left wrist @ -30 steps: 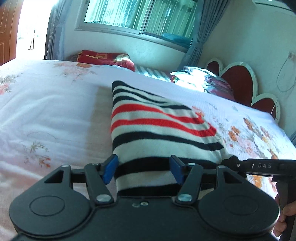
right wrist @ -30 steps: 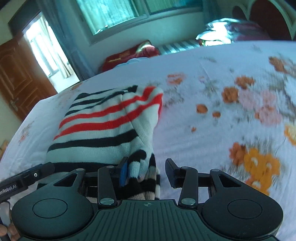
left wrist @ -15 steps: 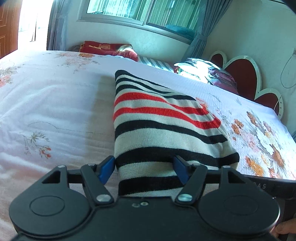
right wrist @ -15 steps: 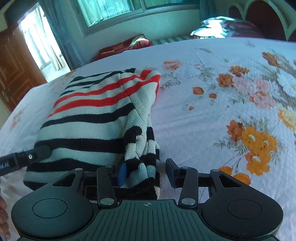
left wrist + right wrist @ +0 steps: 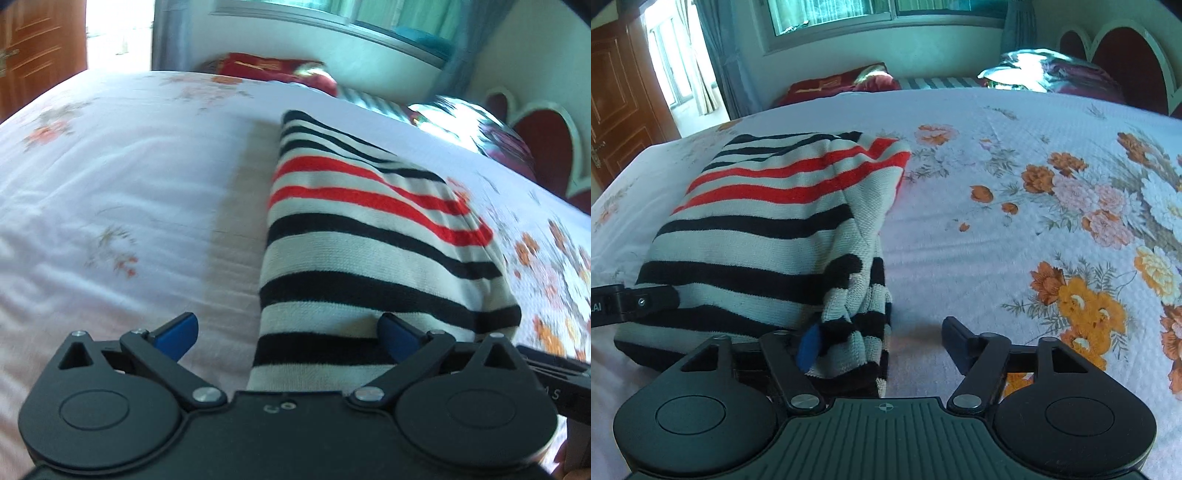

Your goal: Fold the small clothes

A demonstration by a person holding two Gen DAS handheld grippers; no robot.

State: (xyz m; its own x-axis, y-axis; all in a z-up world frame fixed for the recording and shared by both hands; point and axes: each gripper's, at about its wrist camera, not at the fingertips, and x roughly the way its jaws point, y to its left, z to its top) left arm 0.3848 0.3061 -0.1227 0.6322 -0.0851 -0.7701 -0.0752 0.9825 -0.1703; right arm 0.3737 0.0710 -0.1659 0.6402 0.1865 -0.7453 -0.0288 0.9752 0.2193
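Left gripper point(image 5: 286, 334) opening wide, right gripper point(image 5: 882, 339) opening: both letting folded striped sweater point(image 5: 369, 243) settle flat on floral bedspread point(image 5: 1015, 229).

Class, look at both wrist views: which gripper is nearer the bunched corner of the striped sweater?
Right. The bunched corner lies between the opening jaws of the right gripper. The left gripper, its jaws also opening, straddles the opposite near edge of the striped sweater.
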